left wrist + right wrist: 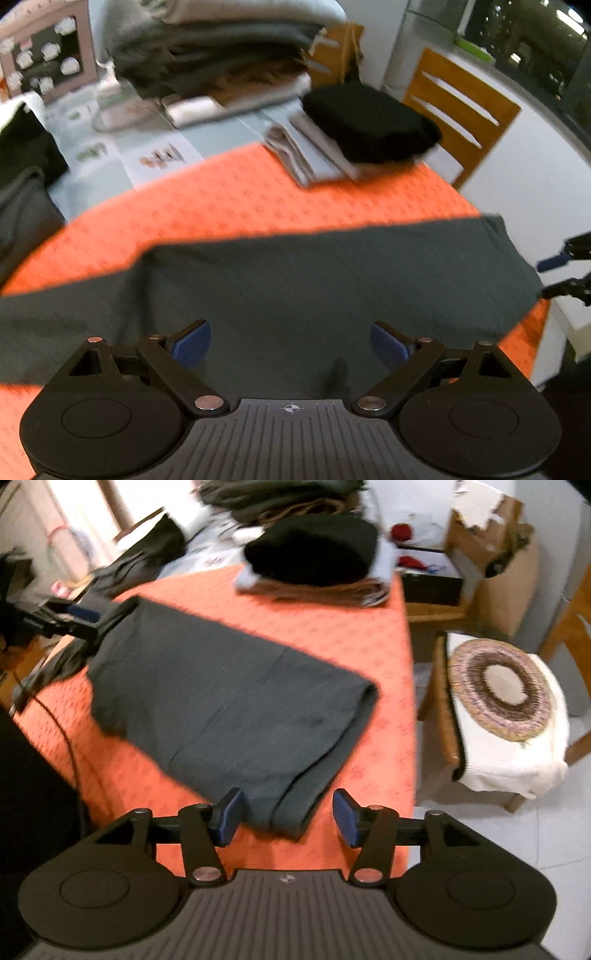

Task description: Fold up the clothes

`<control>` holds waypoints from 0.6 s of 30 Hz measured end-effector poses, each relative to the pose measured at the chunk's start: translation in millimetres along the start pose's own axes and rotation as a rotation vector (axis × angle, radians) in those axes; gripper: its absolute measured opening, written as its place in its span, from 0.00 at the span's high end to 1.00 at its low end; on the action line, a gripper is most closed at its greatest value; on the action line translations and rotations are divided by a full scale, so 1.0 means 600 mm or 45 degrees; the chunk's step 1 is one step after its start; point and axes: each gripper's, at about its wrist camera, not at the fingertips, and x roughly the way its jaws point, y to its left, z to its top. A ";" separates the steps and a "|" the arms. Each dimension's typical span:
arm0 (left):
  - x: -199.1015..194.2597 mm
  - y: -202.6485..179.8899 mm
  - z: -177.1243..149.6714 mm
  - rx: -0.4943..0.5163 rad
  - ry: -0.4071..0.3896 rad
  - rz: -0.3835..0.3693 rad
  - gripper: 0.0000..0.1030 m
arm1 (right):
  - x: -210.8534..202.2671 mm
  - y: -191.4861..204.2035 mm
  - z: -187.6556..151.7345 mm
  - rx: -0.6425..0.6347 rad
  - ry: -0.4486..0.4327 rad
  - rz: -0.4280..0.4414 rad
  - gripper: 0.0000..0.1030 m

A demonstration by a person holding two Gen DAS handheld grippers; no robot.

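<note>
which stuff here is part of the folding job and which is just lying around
In the job: dark grey garment, left tongs, right tongs, both open; folded stack.

Lying about: chair cushion, cardboard box, wooden chair, framed picture.

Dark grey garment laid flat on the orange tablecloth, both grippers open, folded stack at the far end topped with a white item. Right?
Not quite. The folded stack at the far end is topped with a black folded item, not a white one; both wrist views show it. The rest holds: dark grey garment on the orange patterned tablecloth, left gripper and right gripper with jaws open.
</note>
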 end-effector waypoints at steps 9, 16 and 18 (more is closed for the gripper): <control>-0.012 -0.041 -0.072 -0.006 0.117 -0.156 0.09 | 0.029 -0.005 -0.015 -0.053 -0.008 0.075 0.89; 0.012 -0.083 -0.129 -0.116 0.095 -0.179 0.37 | 0.029 -0.015 -0.023 -0.040 -0.026 0.116 0.73; 0.021 -0.098 -0.140 -0.130 0.058 -0.158 0.50 | 0.037 -0.014 -0.024 -0.064 -0.010 0.103 0.74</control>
